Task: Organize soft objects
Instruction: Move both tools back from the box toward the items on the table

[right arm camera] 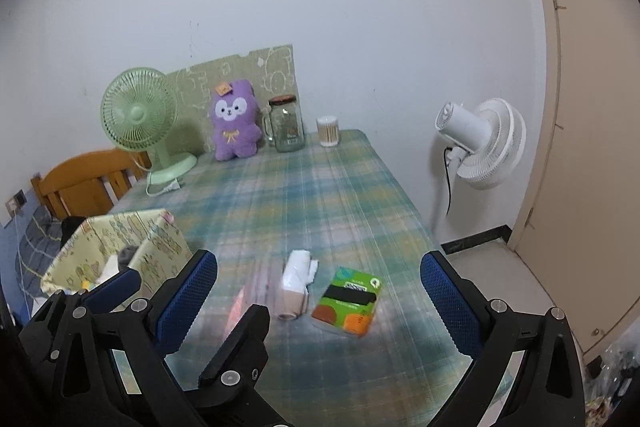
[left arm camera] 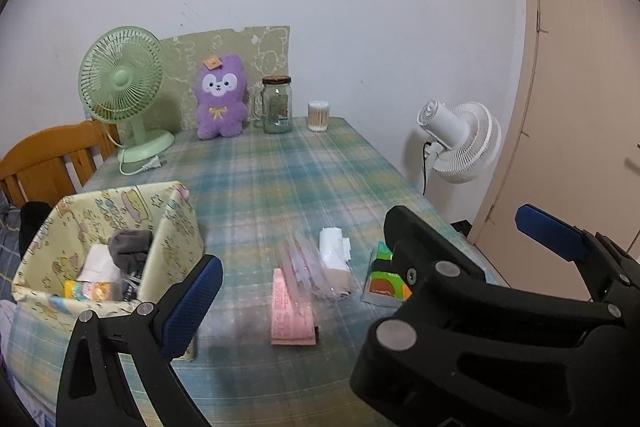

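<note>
Matt plaid cloth tablecloth [right arm camera: 320, 195]

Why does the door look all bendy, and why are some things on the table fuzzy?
In both wrist views the fisheye lens curves the door and darkens the corners. In the left wrist view the pink packet looks smeared and soft; in the right wrist view the green tissue pack is fairly sharp, while the pink packet is a faint blur. Lighting is soft, without glare.

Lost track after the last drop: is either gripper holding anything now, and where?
Nothing is held. The left gripper and right gripper are both open and empty above the table.
</note>
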